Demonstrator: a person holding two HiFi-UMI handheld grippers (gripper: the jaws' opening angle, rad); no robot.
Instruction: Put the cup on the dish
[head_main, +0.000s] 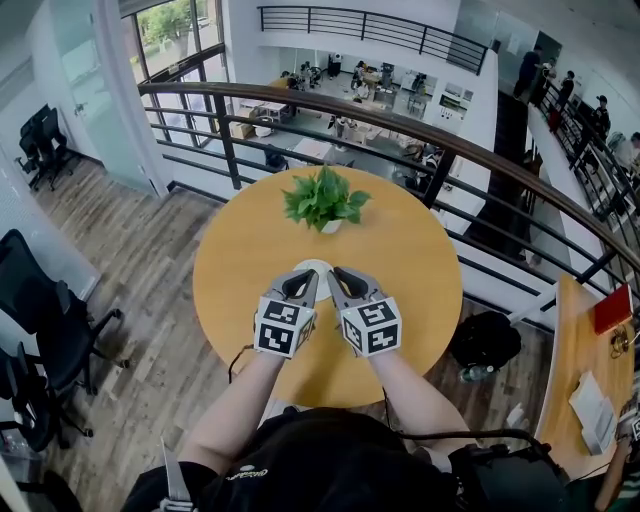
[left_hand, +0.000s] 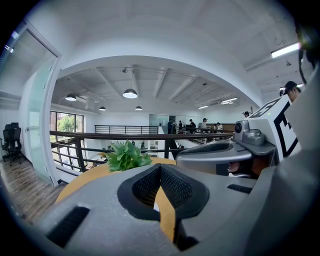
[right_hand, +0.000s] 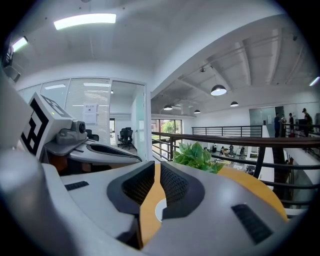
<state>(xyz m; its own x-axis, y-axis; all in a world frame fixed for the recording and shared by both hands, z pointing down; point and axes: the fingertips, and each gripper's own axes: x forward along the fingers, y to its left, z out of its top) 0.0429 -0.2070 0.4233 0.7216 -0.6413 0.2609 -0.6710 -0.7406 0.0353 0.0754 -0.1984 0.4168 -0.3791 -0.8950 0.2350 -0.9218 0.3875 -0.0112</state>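
Judging from the head view, the first trouble is that no cup shows in any view; it may be hidden under the claws or sit somewhere off the tabletop. The left claw (head_main: 303, 281) and the right claw (head_main: 341, 277) hover side by side near the middle of the round light-wood tabletop (head_main: 410, 270). Each has its jaws pressed together with nothing between them. Through the slit below each pair of tips only wood and a sliver of white show. That white belongs to the small round white dish (head_main: 313, 265), which lies at the 12 o'clock side of both claws, its near half covered by their tips. Farther on, at 12 o'clock on the tabletop, stands the leafy green plant in a white pot (head_main: 325, 200), apart from the dish.

With both claws closed and so near the dish, a drop or a forward push could slide it toward the plant. The claws also sit just beside each other, so opening either one sideways could bump its neighbour. If a cup does lie beneath them, closed jaws coming down would likely tip it, not grip it.
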